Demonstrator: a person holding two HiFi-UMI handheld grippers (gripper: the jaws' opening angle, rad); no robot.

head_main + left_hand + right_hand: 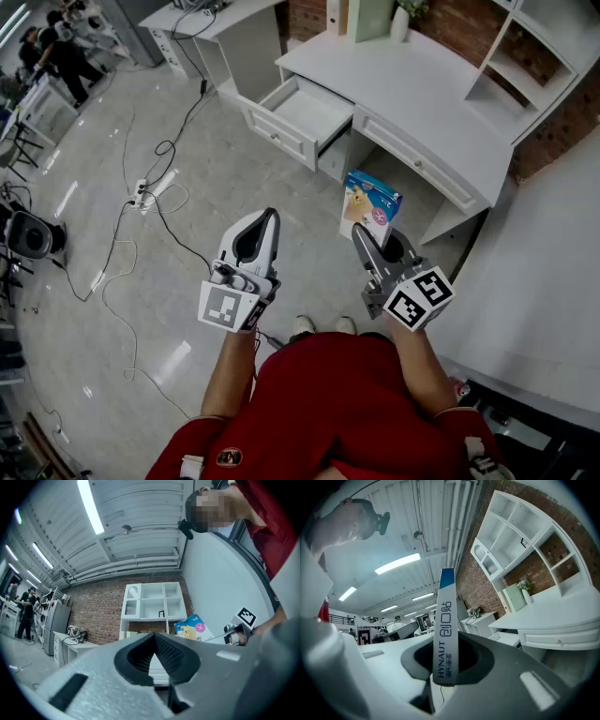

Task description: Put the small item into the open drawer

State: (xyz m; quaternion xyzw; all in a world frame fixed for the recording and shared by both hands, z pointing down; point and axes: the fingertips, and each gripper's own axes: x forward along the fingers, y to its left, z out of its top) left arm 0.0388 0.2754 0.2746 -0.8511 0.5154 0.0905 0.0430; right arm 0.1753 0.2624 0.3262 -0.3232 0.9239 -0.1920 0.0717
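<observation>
- Two jaws of the right gripper point(445, 677) clamp a thin box point(446, 620) edge-on at centre frame.
- Left gripper point(161, 663) jaws rest together, holding nothing.
- Open drawer point(281, 131) sits upper middle in the head view, under a white desk point(422, 84), well apart from the box.

Head view steeply down over the white desk point(422, 94) — both gripper views near-level, toward its shelves point(152, 601).

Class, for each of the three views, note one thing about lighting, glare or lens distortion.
Head view: bright glare streaks on the glossy floor. Left gripper view: fisheye bends the wall, and the ceiling light blows out white. Right gripper view: fisheye curves the shelves; the box between the jaws is sharp, its print readable.
</observation>
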